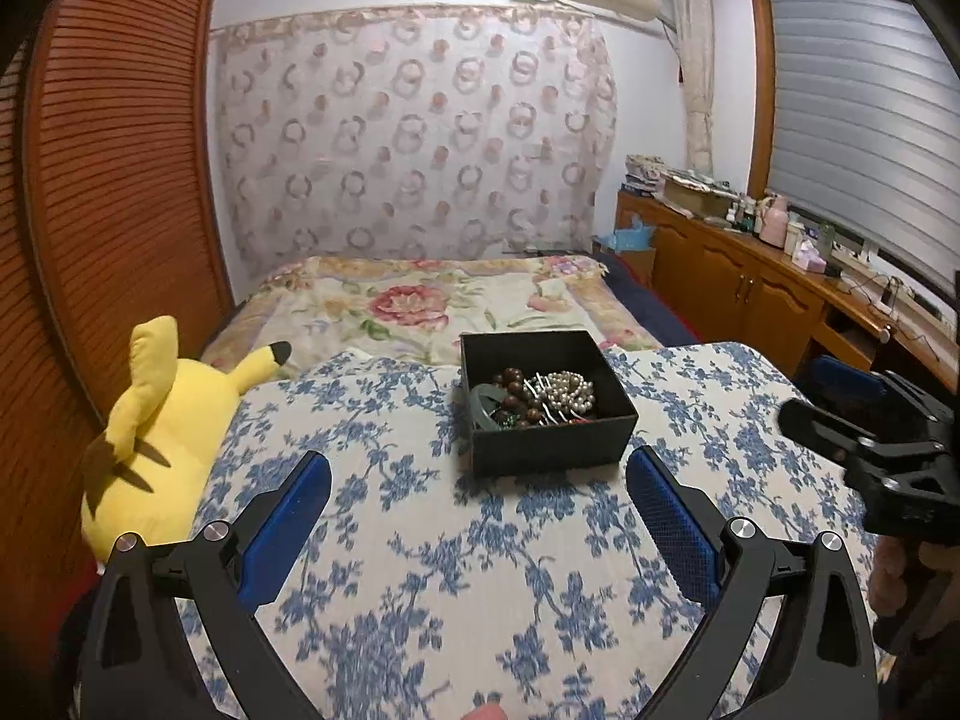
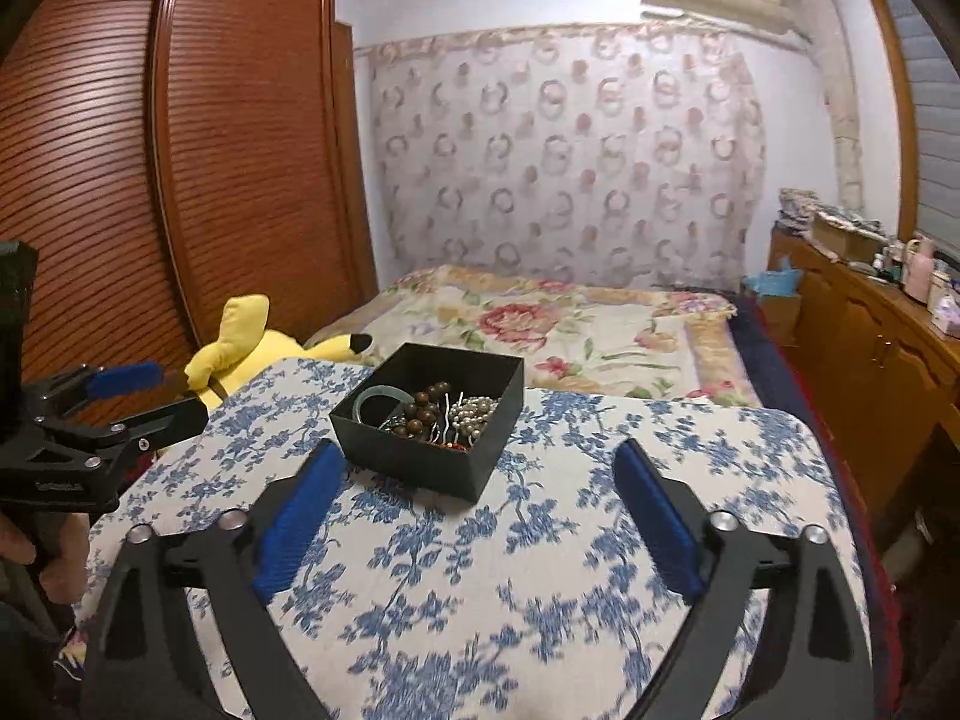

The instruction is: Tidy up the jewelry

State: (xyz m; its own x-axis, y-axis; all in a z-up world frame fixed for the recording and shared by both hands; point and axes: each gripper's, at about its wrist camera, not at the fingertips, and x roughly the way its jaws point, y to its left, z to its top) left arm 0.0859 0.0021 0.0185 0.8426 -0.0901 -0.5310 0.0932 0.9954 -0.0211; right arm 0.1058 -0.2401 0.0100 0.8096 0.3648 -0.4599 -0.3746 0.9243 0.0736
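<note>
A black open box (image 1: 552, 438) stands on the table with the blue floral cloth (image 1: 420, 576). Inside lie a pearl strand (image 1: 567, 390), brown wooden beads (image 1: 516, 387), a pale green bangle (image 1: 489, 399) and metal hairpins. My left gripper (image 1: 477, 459) is open just short of the box, with nothing between its blue pads. In the right wrist view the box (image 2: 420, 462) sits ahead and slightly left, pearls (image 2: 474, 411) and bangle (image 2: 375, 396) visible. My right gripper (image 2: 477, 447) is open and empty too, close to the box's near corner. Each gripper shows at the edge of the other's view.
A yellow plush toy (image 1: 150, 420) lies off the table's left edge, against the wooden wardrobe (image 1: 108, 180). Behind the table is a bed with a floral cover (image 1: 420, 300). A cluttered wooden cabinet (image 1: 750, 282) runs along the right under the window.
</note>
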